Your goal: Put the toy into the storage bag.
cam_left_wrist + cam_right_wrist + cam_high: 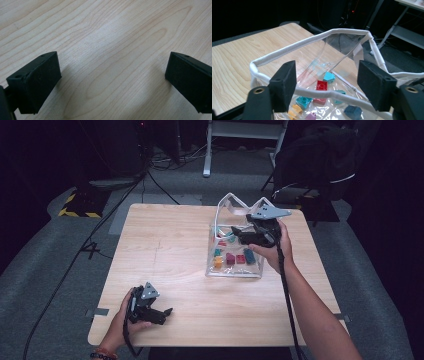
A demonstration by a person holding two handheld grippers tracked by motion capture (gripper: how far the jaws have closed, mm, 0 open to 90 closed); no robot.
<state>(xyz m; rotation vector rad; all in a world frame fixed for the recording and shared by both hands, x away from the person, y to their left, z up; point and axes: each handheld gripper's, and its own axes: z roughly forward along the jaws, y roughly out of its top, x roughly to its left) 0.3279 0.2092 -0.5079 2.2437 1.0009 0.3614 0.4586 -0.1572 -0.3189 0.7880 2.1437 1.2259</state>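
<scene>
Resting near the front-left corner of the bench (165,245), my left tool (167,311) has its jaws spread wide over bare wood, gripping nothing. Further right stands a clear plastic bag (235,265) with a white-trimmed rim, toward the far right side of the bench. Inside it lie small toy bricks (322,85) in red, teal, blue, orange and pink. My right tool (234,231) sits at the bag's mouth, jaws wide apart and empty.
</scene>
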